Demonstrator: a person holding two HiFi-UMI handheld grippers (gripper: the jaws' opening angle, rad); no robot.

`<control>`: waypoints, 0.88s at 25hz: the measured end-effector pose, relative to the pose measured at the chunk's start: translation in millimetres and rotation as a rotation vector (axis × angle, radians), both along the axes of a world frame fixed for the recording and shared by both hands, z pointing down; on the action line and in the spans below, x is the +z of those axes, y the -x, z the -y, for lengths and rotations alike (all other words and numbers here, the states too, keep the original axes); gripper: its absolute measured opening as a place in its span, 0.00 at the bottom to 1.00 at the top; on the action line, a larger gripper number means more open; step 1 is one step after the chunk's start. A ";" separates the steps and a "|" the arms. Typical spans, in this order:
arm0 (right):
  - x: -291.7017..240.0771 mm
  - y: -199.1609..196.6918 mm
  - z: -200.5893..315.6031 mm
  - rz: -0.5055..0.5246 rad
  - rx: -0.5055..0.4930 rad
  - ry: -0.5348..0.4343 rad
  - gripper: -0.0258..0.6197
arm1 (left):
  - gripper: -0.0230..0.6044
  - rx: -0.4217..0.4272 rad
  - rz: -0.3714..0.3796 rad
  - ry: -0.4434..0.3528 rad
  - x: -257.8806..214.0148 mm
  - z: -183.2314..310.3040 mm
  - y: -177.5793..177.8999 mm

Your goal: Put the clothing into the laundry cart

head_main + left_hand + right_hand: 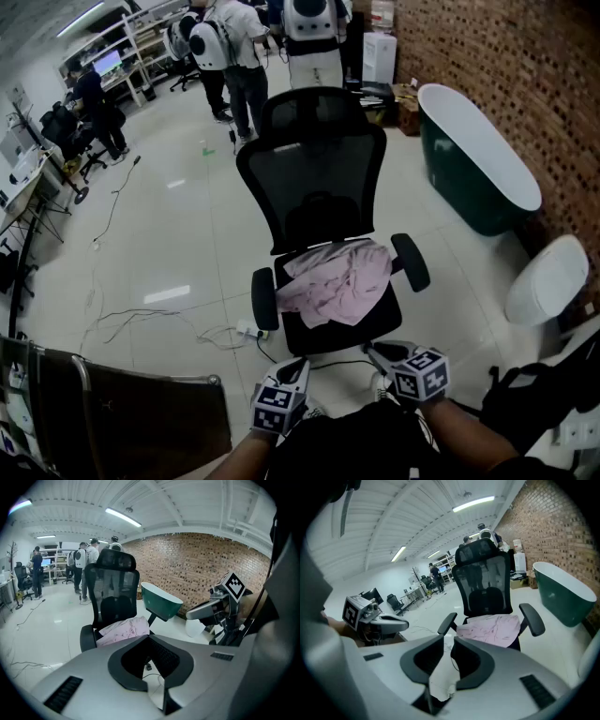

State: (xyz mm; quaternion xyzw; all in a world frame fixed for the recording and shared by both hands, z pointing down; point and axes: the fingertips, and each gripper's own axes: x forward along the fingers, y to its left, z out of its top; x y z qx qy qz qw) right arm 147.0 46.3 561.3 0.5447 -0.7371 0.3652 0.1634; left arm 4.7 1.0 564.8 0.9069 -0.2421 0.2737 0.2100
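One dark metal-framed cart (150, 422) at bottom left, well apart from the chair (319, 178). Left gripper (295, 367): low, aimed at the chair, jaws pressed together, empty. Centre: pink clothing (337, 281) crumpled on the chair seat between the armrests, clear of both tools. Right gripper (378, 353): jaws a narrow slit apart, nothing in them. Far right: green tub (473, 178) by the brick wall (487, 56).

Obscured and cropped items
7 o'clock, dark cart (141, 412): cut by picture edge; chair (323, 178): seat largely under pink clothing (337, 281); 12 o'clock, people (234, 47): cropped at top.
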 end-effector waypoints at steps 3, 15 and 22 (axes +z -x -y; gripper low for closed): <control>-0.1 15.8 6.4 -0.005 0.012 -0.005 0.18 | 0.04 0.003 0.002 0.000 2.0 5.5 18.7; 9.3 10.0 22.1 -0.029 0.051 0.011 0.18 | 0.04 0.023 0.020 0.024 9.5 24.7 24.4; 32.6 -19.9 51.1 -0.011 0.007 0.045 0.18 | 0.04 -0.019 0.046 0.026 31.9 52.1 -0.6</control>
